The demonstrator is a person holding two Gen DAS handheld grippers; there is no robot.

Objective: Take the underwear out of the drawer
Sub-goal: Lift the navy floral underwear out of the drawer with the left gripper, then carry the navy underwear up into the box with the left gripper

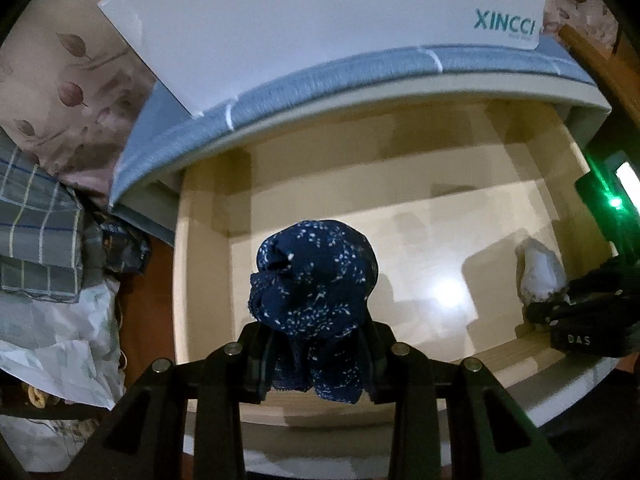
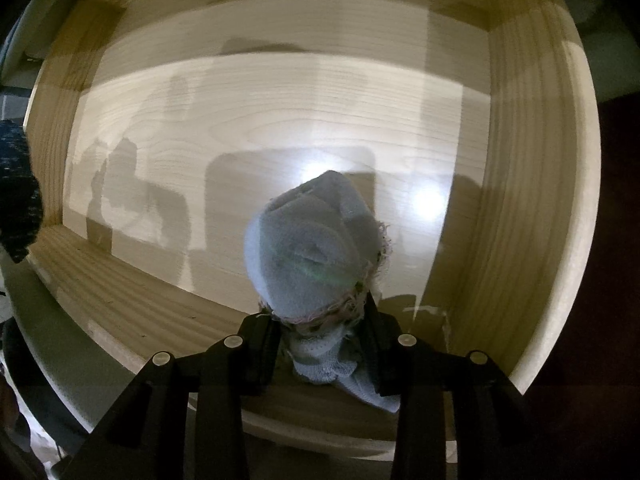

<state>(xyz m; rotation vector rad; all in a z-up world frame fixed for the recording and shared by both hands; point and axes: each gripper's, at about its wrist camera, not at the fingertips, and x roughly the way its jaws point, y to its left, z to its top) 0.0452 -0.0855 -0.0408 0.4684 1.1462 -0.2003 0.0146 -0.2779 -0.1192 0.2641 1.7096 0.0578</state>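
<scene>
- Fabric is soft, light and bunches: navy speckled underwear [image 1: 314, 280] is clamped in the left gripper [image 1: 316, 356], pale blue underwear [image 2: 316, 252] in the right gripper [image 2: 324, 352], jaws narrowed on each.
- Both point steeply down above the drawer [image 2: 532, 200].
- At 12 o'clock, a white box [image 1: 320, 28] on the mattress.

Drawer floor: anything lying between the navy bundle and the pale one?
Nothing. In the left wrist view, bare drawer floor separates the navy bundle from the pale bundle.
</scene>
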